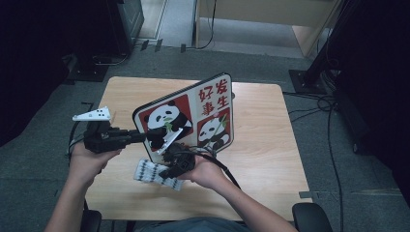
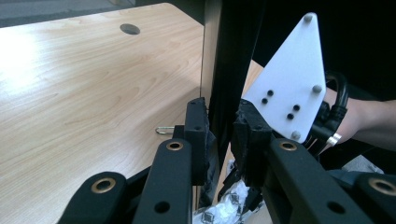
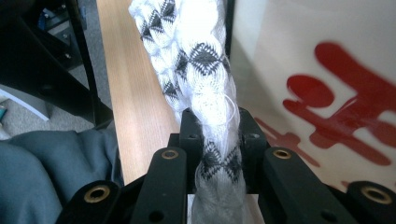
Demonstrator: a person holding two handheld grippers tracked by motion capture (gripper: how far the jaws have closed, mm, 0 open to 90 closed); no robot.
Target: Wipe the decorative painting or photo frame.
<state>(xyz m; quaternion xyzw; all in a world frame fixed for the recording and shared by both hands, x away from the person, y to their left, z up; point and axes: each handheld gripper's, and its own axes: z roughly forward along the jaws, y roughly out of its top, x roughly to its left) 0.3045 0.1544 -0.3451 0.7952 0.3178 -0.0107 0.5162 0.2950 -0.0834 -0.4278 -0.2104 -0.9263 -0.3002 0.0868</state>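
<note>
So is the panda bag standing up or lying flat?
Standing up, tilted: the panda bag rises off the table, its edge pinched by the left tongs.

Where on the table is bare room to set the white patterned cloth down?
The table is bare right of the panda bag, and along its far edge behind the bag. The near middle is crowded: both grippers, the bag and the cloth meet there.

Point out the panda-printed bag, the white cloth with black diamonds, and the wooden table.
Panda-printed flat bag (image 1: 212,104), high view, upper printed face.
White diamond-patterned cloth (image 3: 198,56), right gripper view, bunched middle.
Light wooden table (image 2: 93,84), left gripper view, bare top.
</note>
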